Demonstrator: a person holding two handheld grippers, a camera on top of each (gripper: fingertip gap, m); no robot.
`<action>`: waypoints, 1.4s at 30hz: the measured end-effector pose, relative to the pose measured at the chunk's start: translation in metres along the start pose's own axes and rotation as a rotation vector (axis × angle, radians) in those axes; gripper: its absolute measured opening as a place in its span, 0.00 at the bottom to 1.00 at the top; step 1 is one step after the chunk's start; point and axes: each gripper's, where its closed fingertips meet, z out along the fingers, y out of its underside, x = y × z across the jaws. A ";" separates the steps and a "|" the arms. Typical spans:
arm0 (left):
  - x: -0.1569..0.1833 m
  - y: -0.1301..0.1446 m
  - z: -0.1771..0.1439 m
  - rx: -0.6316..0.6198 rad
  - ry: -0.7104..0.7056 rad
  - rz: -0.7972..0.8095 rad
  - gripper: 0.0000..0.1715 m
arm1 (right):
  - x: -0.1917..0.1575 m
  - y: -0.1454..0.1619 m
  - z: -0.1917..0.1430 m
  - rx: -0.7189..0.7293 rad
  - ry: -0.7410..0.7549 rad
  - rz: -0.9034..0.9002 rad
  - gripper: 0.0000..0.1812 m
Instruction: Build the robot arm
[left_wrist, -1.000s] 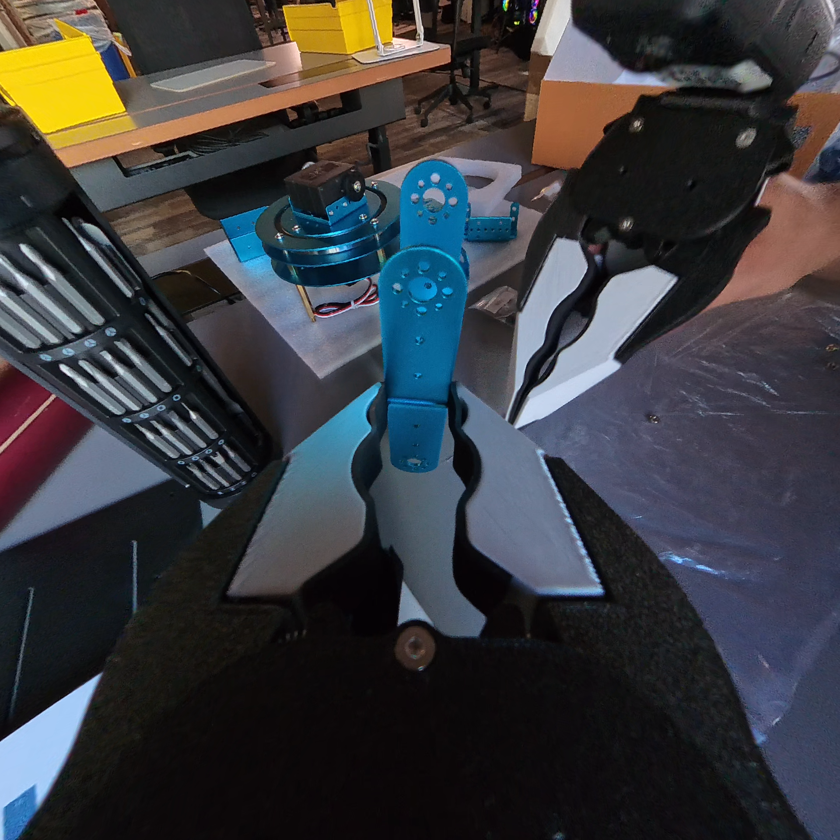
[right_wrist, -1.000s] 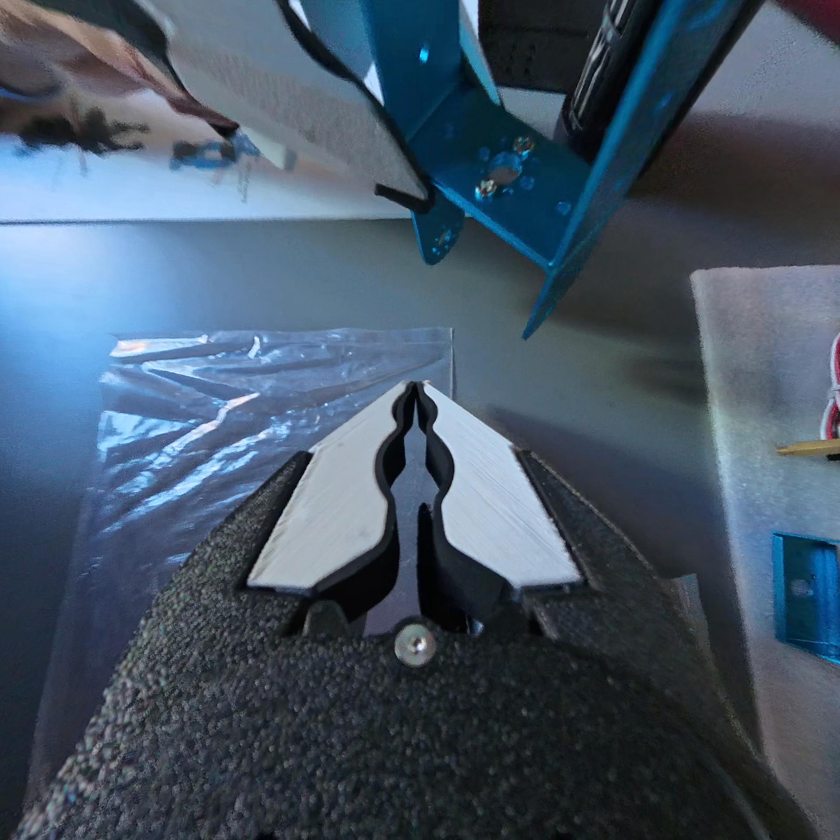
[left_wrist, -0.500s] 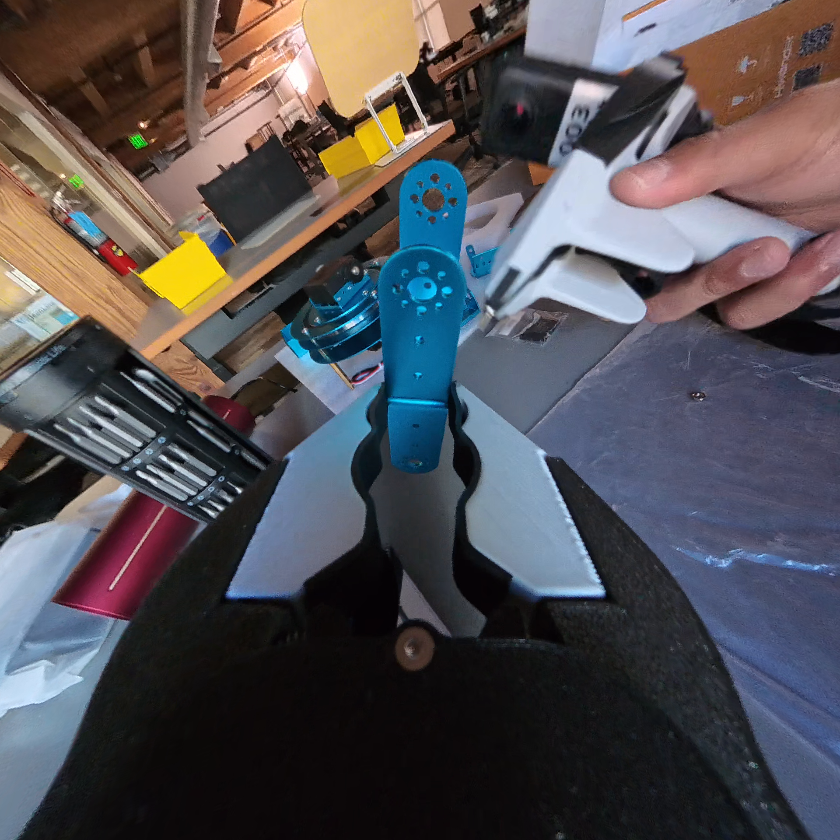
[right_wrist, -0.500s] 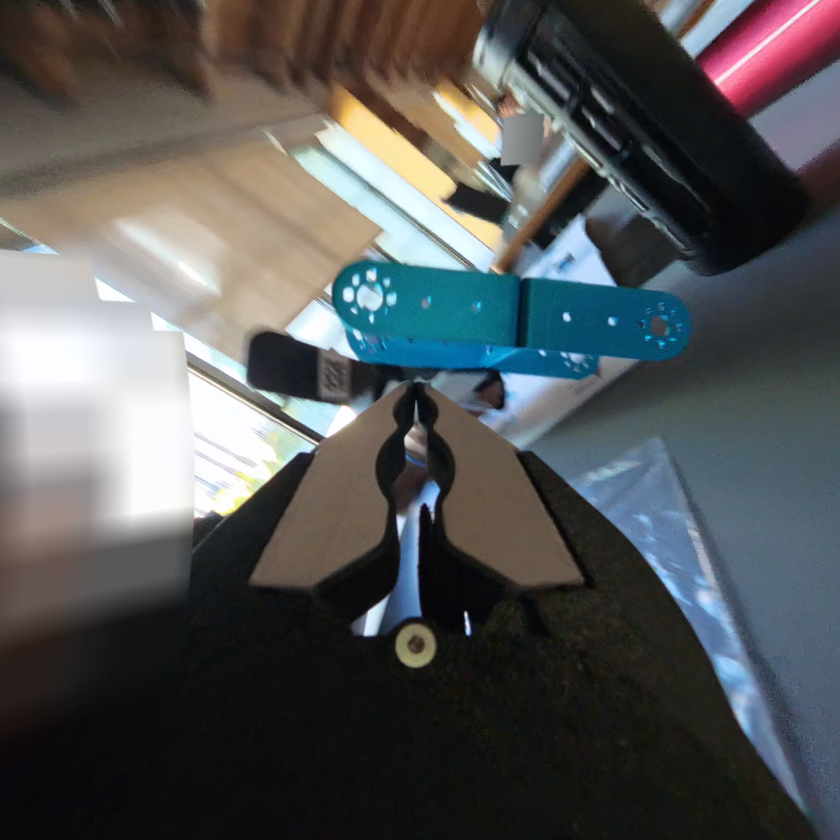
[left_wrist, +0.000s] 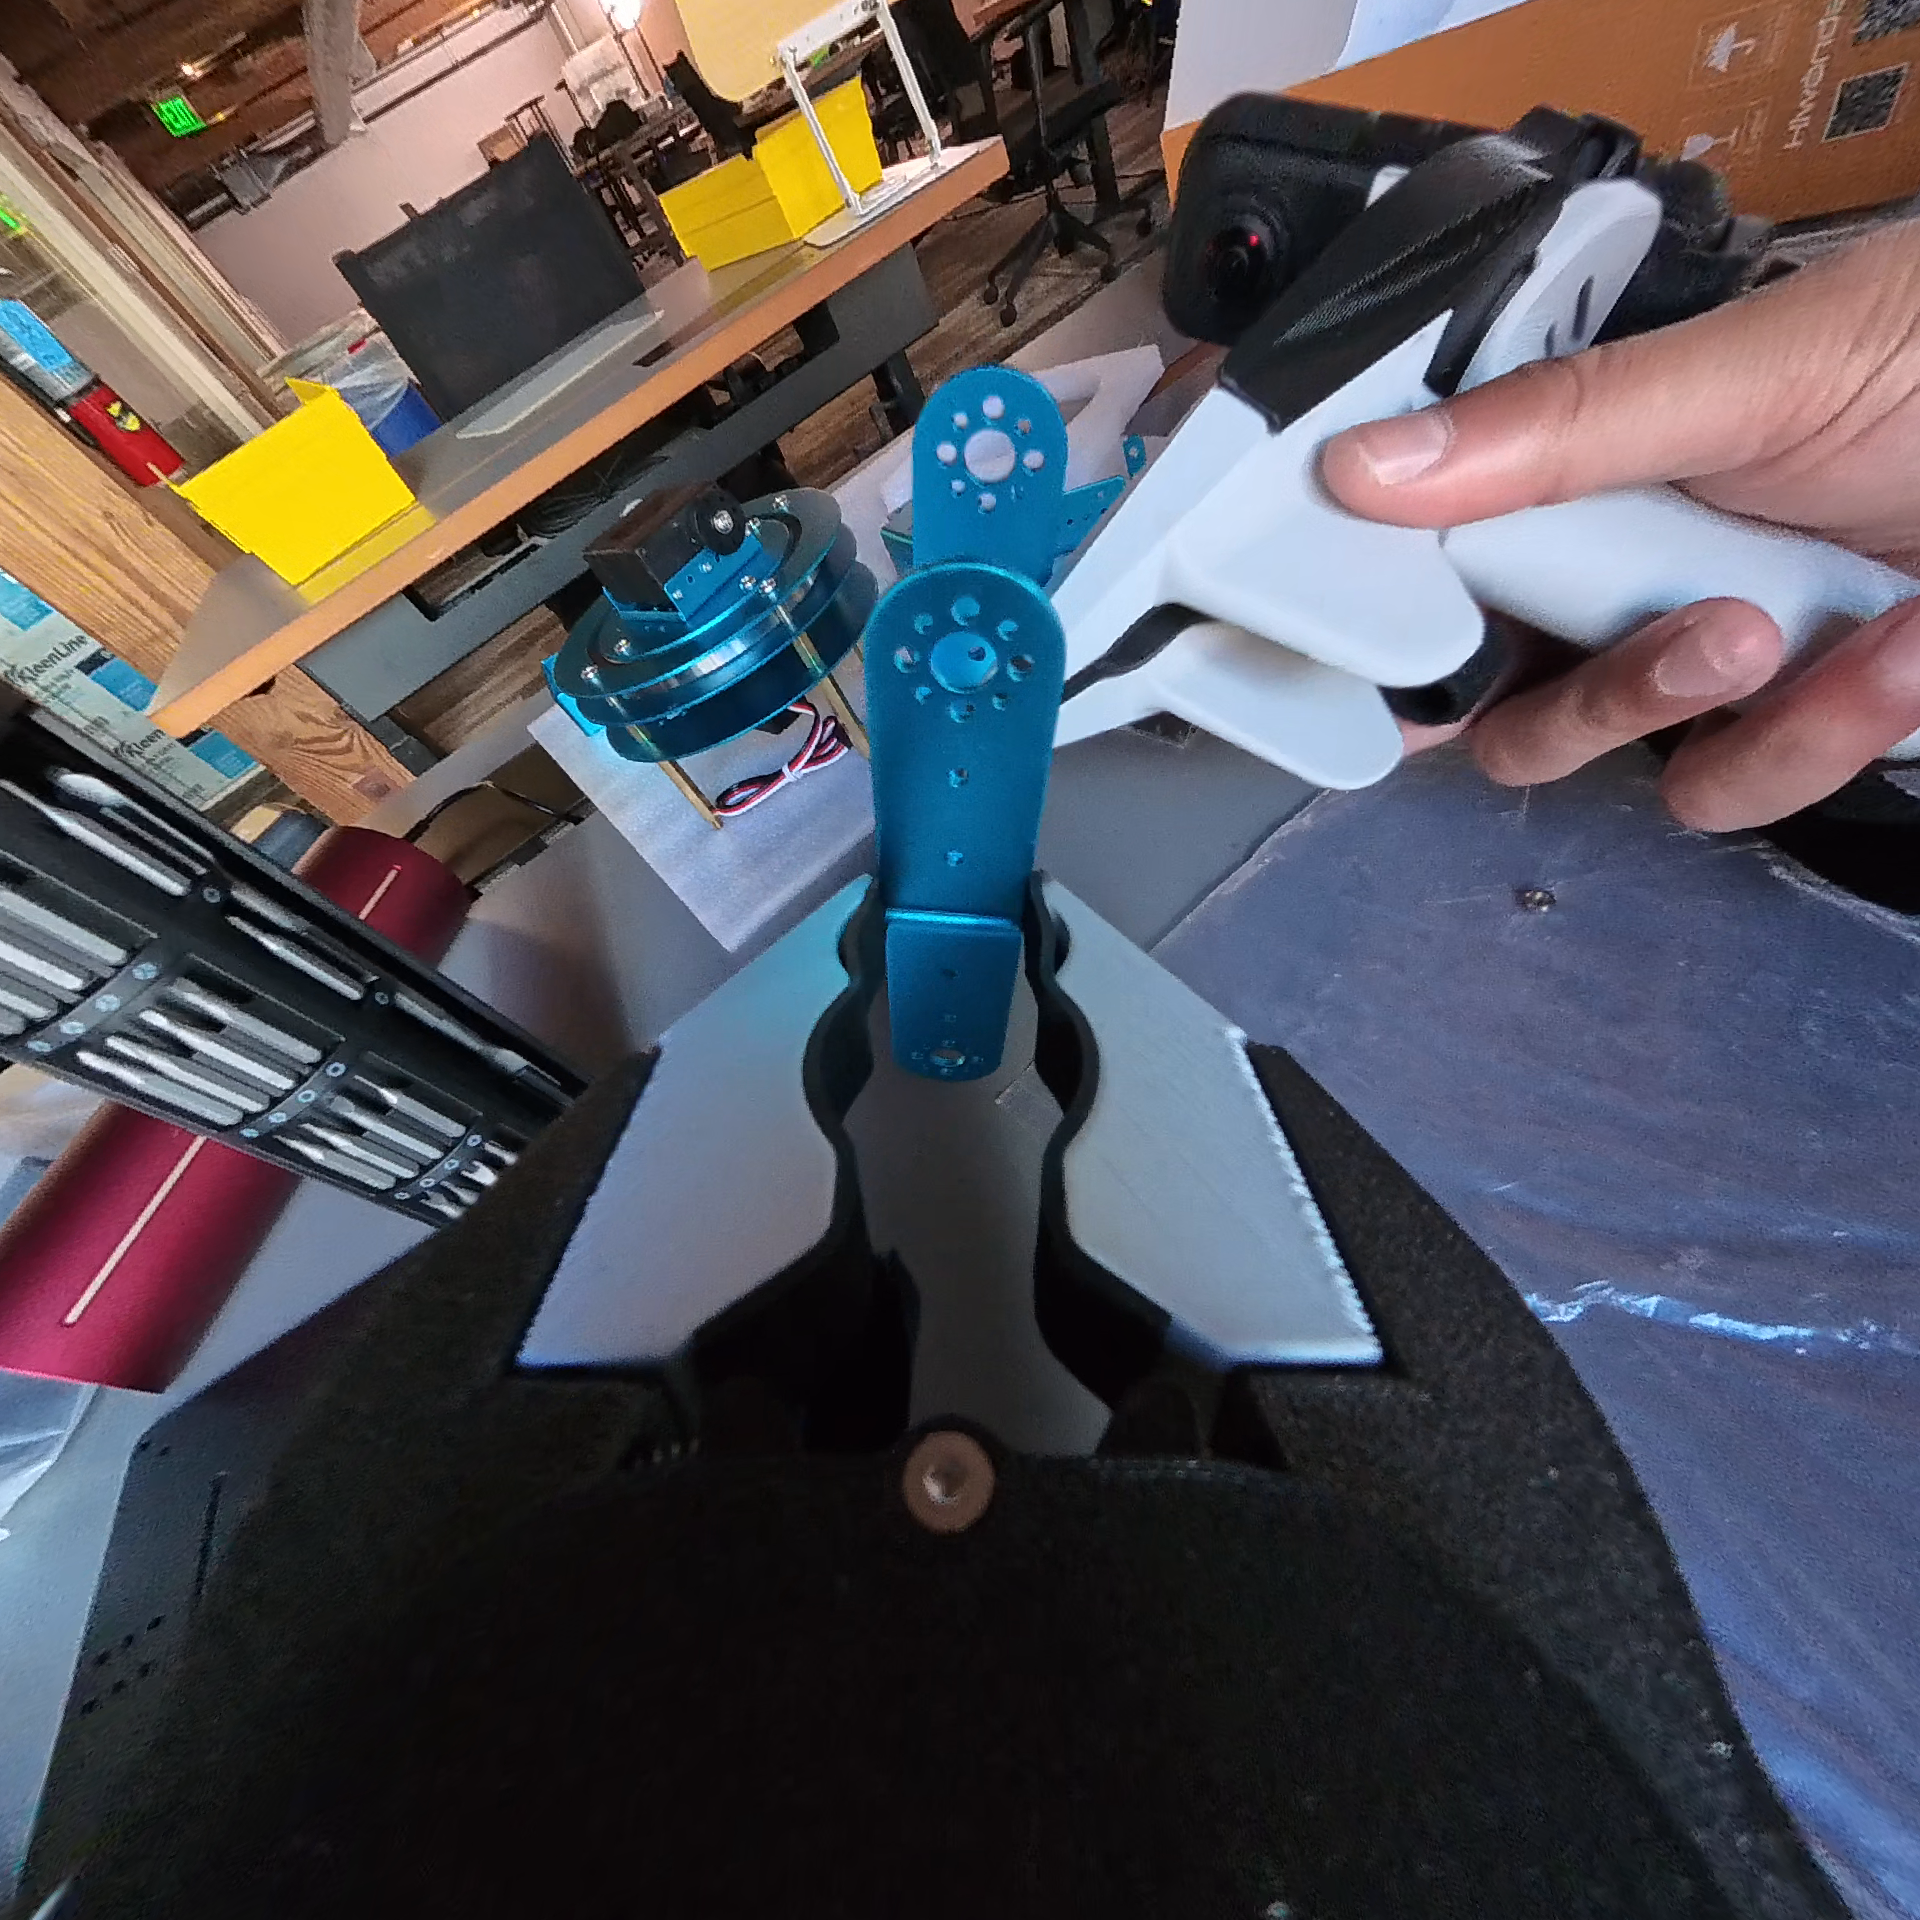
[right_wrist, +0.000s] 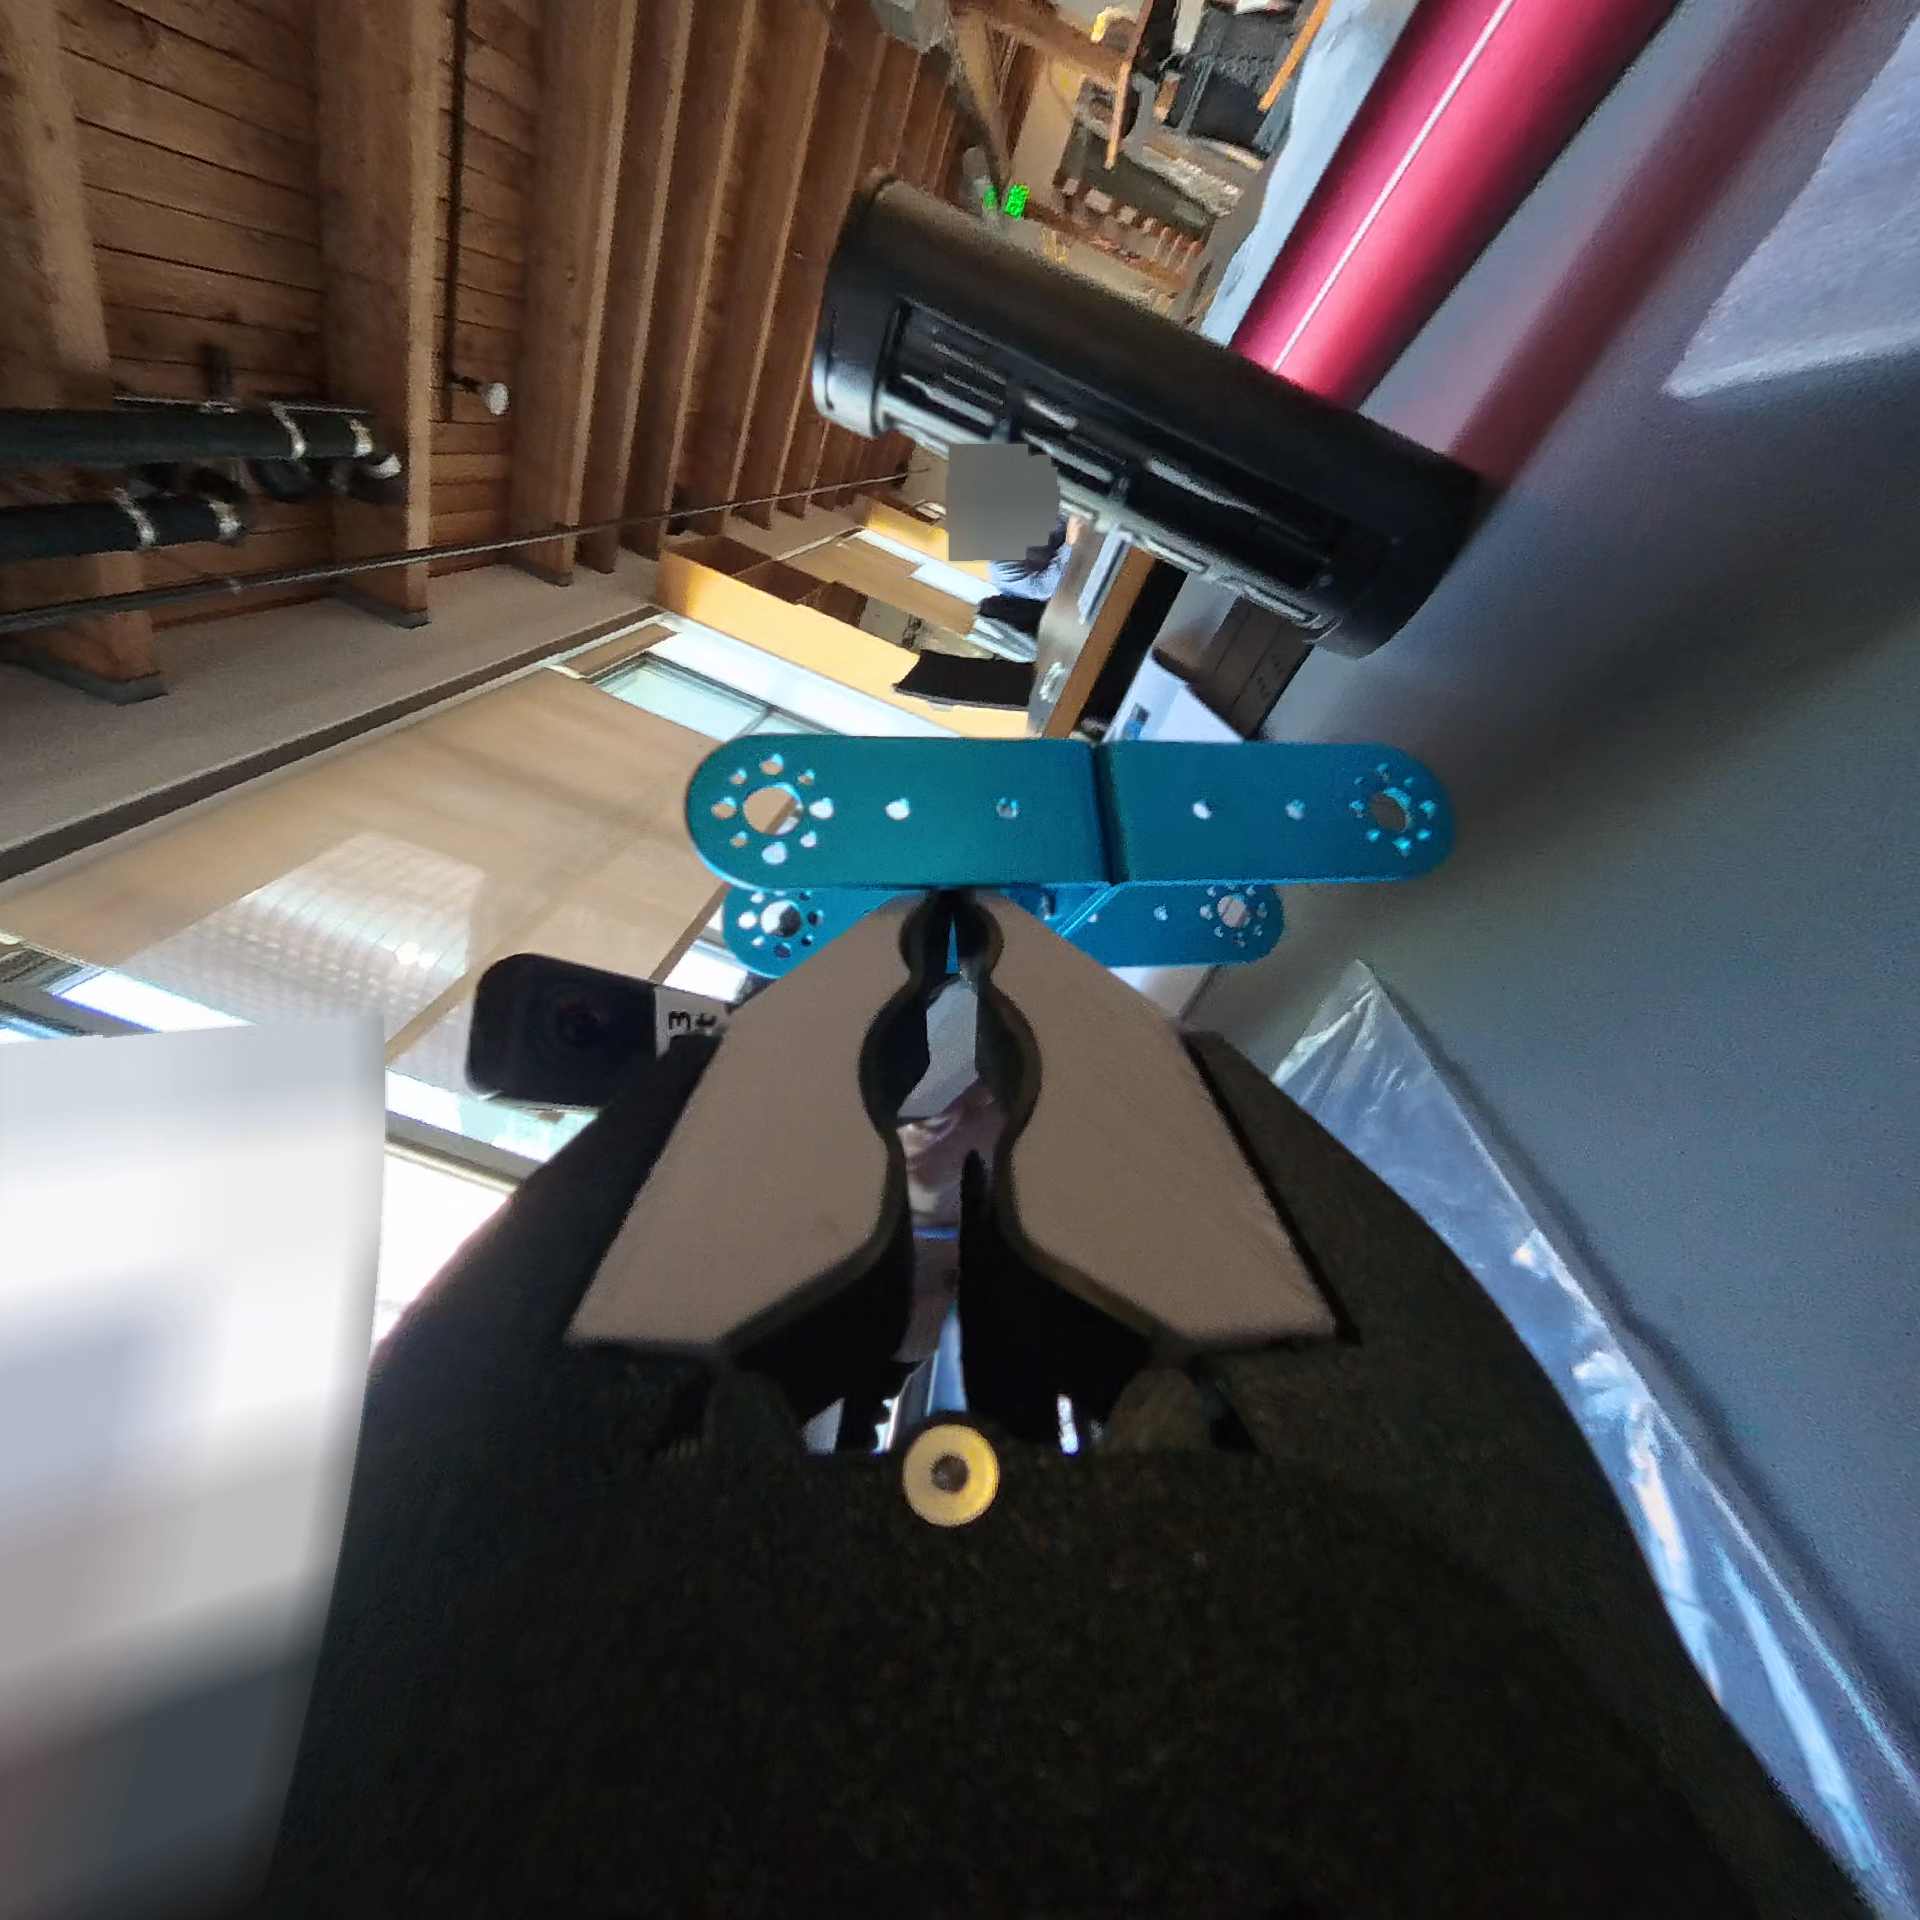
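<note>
My left gripper (left_wrist: 951, 904) is shut on a blue metal bracket (left_wrist: 961, 748) with hole patterns at its rounded ends, and holds it upright above the grey table. A second arm of the bracket stands behind the first. My right gripper (left_wrist: 1075, 681), held by a hand (left_wrist: 1714, 499), comes in from the right with its jaws together and its tips at the bracket's right edge. In the right wrist view the bracket (right_wrist: 997, 821) lies crosswise just past my right gripper (right_wrist: 951, 912). The left gripper's camera (right_wrist: 561, 1029) shows behind it; its fingers are hidden.
A black screwdriver-bit case (left_wrist: 208, 1018) rests on a maroon cylinder (left_wrist: 156, 1226) at the left. A blue round turntable with a black servo (left_wrist: 717, 644) stands on white foam ahead. A clear plastic bag (left_wrist: 1610, 1143) lies on the table at right. Yellow bins (left_wrist: 301, 488) sit on a desk behind. My left and right fingertips are right by each other. The left tips stand about 12 cm off the black screwdriver-bit case (left_wrist: 208, 1018).
My right gripper has swung up from over the plastic bag and turned sideways to the bracket, closing in until its tips reach the edge. My left gripper keeps hold of the bracket and has tilted up.
</note>
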 end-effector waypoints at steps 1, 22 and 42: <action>0.001 0.000 0.001 -0.003 0.004 -0.006 0.15 | 0.000 0.001 0.001 -0.005 0.001 0.000 0.00; 0.000 0.004 0.001 -0.026 0.004 -0.009 0.15 | 0.014 0.005 0.004 -0.003 0.142 -0.052 0.00; -0.037 0.020 -0.003 -0.071 -0.064 -0.197 0.15 | 0.045 0.046 -0.022 -0.835 0.412 -1.109 0.11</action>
